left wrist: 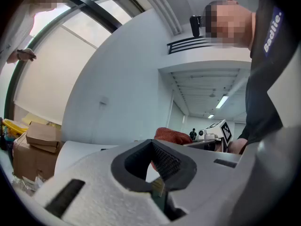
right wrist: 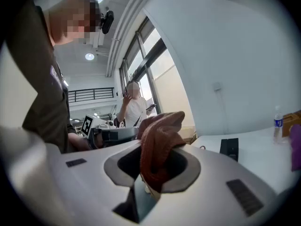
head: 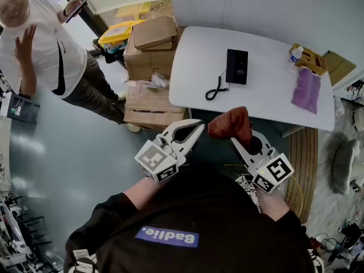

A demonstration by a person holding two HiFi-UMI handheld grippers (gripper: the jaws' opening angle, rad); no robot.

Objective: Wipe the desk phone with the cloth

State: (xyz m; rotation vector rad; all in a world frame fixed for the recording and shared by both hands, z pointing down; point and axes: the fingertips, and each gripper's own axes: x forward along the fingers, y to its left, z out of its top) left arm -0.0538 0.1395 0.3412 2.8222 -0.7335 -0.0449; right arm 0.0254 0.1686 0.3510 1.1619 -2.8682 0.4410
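While both grippers hang close to the person's chest, short of the table [head: 273,98], the wiping looks not yet begun. The right gripper [head: 242,144] has its jaws pressed together on the cloth [head: 230,124], a rust-red wad pinched low so most of it bunches loose beyond the tips. That probably leaves a soft pad to drag over a surface. The left gripper [head: 190,131] sits just beside it with jaws together and nothing between them. It seems kept free to steady whatever gets wiped.

Farther out, the black phone [head: 236,66] lies flat near the middle of the white table, well apart from both grippers, its coiled cord [head: 215,89] trailing toward the near edge. Bare tabletop around it should let the cloth come in from the near side, though the cord may snag a careless stroke.
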